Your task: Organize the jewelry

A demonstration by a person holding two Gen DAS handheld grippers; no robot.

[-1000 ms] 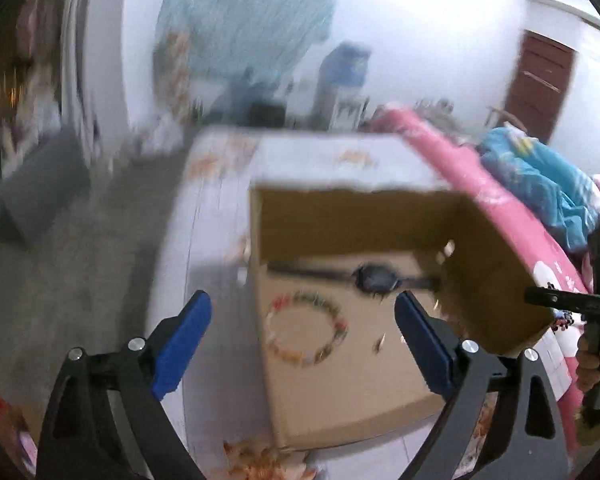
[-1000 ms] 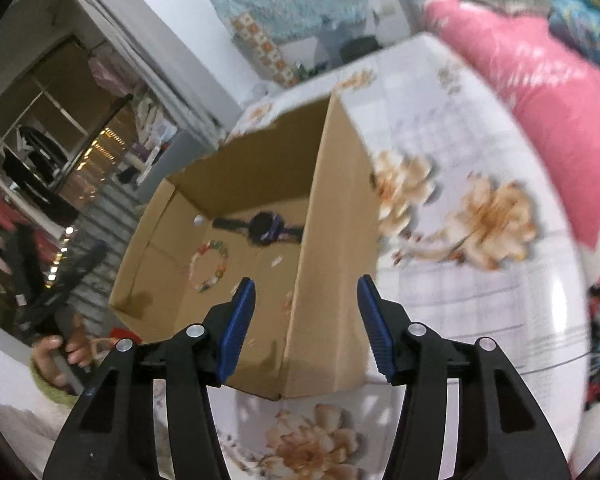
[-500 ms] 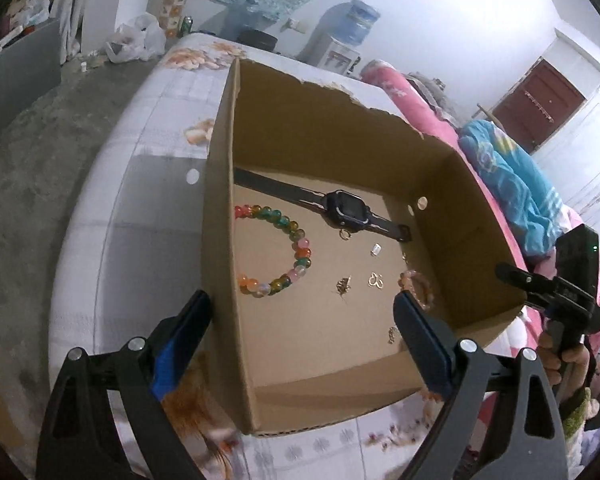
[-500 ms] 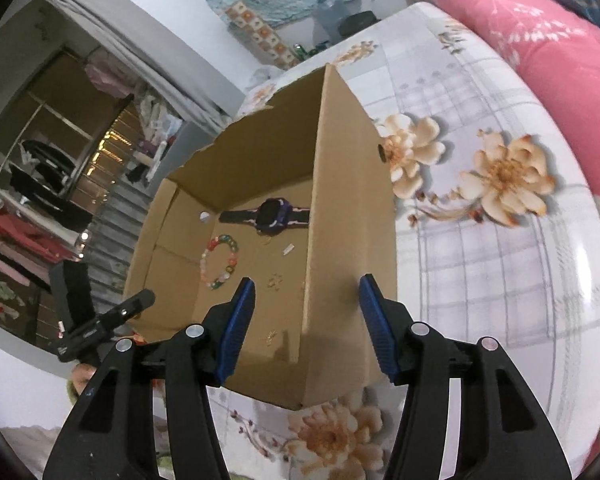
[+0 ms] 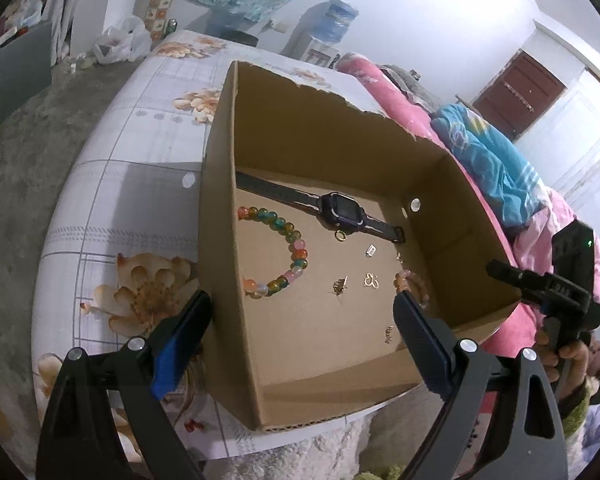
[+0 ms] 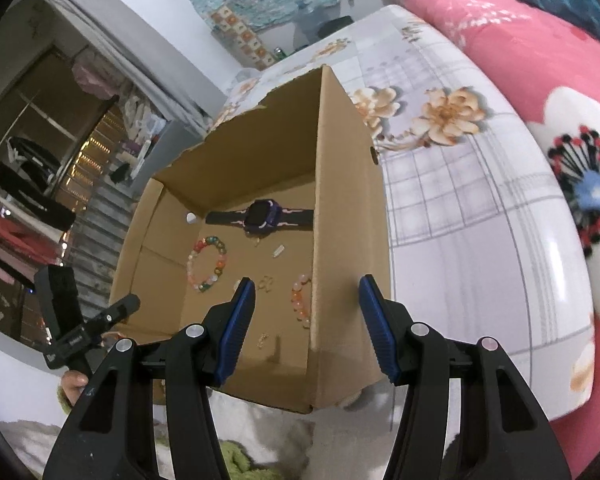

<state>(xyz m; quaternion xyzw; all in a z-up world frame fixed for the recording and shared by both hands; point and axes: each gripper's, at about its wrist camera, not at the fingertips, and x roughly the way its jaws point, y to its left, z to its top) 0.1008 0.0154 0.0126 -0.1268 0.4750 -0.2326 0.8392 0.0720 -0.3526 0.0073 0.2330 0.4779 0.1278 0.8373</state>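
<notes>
The jewelry lies loose on the floor of the box (image 5: 228, 240), which stands on the surface (image 5: 112, 200): a watch (image 5: 340, 208) at the back, a bead bracelet (image 5: 288, 256) in front of it, tiny gold pieces (image 5: 370, 280) beside. All look light; the watch strap seems the easiest hold, the small pieces fiddly. The left hand-held gripper (image 5: 300, 340) hovers wide open and empty, straddling the box's left wall. The right hand-held gripper (image 6: 306, 328) is likewise open and empty over the right wall.

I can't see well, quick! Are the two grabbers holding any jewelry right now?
Left gripper: jaws open, holding nothing, poised over the cardboard box.
Right gripper: jaws open, holding nothing, straddling the box's side wall.
</notes>
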